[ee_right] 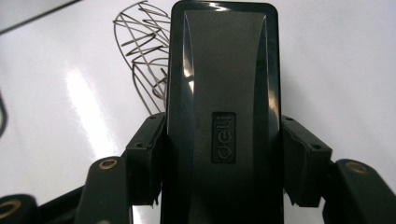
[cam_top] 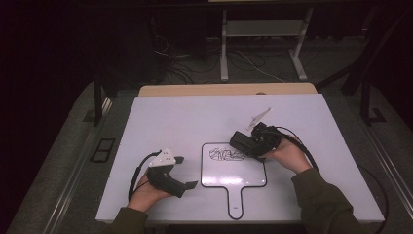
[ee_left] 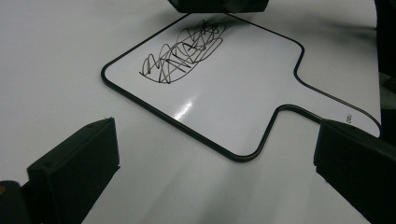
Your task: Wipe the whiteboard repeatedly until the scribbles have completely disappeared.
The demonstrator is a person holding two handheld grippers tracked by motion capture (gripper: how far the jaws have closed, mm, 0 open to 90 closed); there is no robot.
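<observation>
A small handled whiteboard (cam_top: 234, 170) lies flat on the white table, with black scribbles (cam_top: 225, 154) across its upper part. The scribbles (ee_left: 182, 53) also show on the whiteboard (ee_left: 219, 98) in the left gripper view. My right gripper (cam_top: 242, 142) is shut on a black board eraser (ee_right: 224, 107), holding it at the board's upper right, over the right end of the scribbles (ee_right: 142, 51). My left gripper (cam_top: 186, 171) rests on the table left of the board, open, with nothing between its fingers (ee_left: 77, 163).
The white table top (cam_top: 185, 117) has bare room all around the board. A wooden edge (cam_top: 224, 89) runs along its far side. Beyond it, on the dark floor, stand desk legs (cam_top: 224, 48) and loose cables (cam_top: 253, 63).
</observation>
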